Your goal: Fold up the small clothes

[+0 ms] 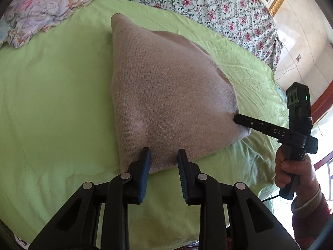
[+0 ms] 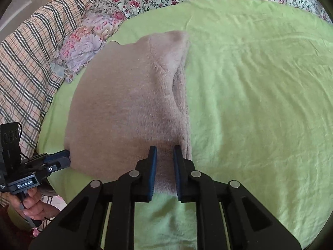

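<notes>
A beige knitted garment (image 1: 166, 95) lies folded on the green sheet (image 1: 58, 95); it also shows in the right wrist view (image 2: 129, 108). My left gripper (image 1: 164, 156) stands open around the garment's near hem, its blue pads (image 1: 146, 162) on either side of the cloth edge. My right gripper (image 2: 165, 154) has its jaws partly closed around the garment's near right corner, with cloth between the pads (image 2: 153, 162). In the left view the right gripper's tip (image 1: 239, 119) presses into the garment's right corner. In the right view the left gripper (image 2: 66, 156) touches the garment's left edge.
A floral quilt (image 1: 208, 6) covers the far side of the bed. A purple flowered pillow (image 2: 83, 43) lies at the far left beside a plaid blanket (image 2: 27, 62). Green sheet spreads wide to the right of the garment (image 2: 260, 104). A tiled wall (image 1: 301, 52) is beyond the bed.
</notes>
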The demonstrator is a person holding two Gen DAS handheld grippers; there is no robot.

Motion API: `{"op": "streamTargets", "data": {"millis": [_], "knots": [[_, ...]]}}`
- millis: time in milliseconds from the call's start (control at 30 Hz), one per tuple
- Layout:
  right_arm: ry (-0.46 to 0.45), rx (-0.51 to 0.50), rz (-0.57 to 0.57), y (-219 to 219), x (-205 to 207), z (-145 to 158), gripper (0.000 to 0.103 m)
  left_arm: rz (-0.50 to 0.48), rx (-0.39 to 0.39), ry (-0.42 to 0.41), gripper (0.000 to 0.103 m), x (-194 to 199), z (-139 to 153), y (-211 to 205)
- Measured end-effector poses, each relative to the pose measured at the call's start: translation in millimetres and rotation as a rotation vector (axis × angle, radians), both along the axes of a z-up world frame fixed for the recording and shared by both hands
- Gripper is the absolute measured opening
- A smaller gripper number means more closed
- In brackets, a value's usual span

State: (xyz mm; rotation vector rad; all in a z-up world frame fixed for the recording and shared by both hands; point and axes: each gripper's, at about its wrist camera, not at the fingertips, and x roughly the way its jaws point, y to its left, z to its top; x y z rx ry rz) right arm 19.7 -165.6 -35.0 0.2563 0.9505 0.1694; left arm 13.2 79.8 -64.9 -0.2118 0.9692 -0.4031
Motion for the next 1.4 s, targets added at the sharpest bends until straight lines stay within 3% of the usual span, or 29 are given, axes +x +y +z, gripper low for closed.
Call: {"op": "streamTargets", "data": {"millis": [267, 367, 433, 533, 633, 933, 1233, 1400], "knots": [[0.005, -0.016, -0.056, -5.6, -33.4, 16.9, 0.020, -0.005, 0.013, 0.031, 0.030, -10.8, 6.5, 11.9], [-0.002, -0.007, -0.066, -2.5, -45.5, 21.5, 0.023, 0.017, 0.040, 0.024, 0.046, -21.1, 11.5, 14.3], [-0.013, -0.004, -0.064, 1.5, -54.7, 22.9, 0.039, 0.034, 0.054, 0.016, 0.049, -27.4, 14.1, 16.4], [-0.033, -0.018, -0.052, 11.4, -68.4, 23.5, 0.045, 0.044, 0.071, 0.009, 0.055, -35.1, 18.1, 17.5], [-0.033, -0.028, -0.040, 20.3, -78.1, 20.7, 0.053, 0.058, 0.134, -0.003, 0.068, -44.0, 20.4, 15.5], [-0.022, -0.100, -0.006, 32.6, -111.0, 9.7, 0.076, 0.075, 0.264, 0.009, 0.076, -73.8, 13.6, 15.8], [-0.059, -0.132, 0.029, 37.4, -110.5, 16.7, 0.084, 0.158, 0.309, -0.025, 0.081, -70.8, 25.7, 26.9], [-0.078, -0.137, 0.063, 44.0, -94.1, 22.9, 0.086, 0.169, 0.372, -0.067, 0.082, -58.7, 33.7, 15.7]]}}
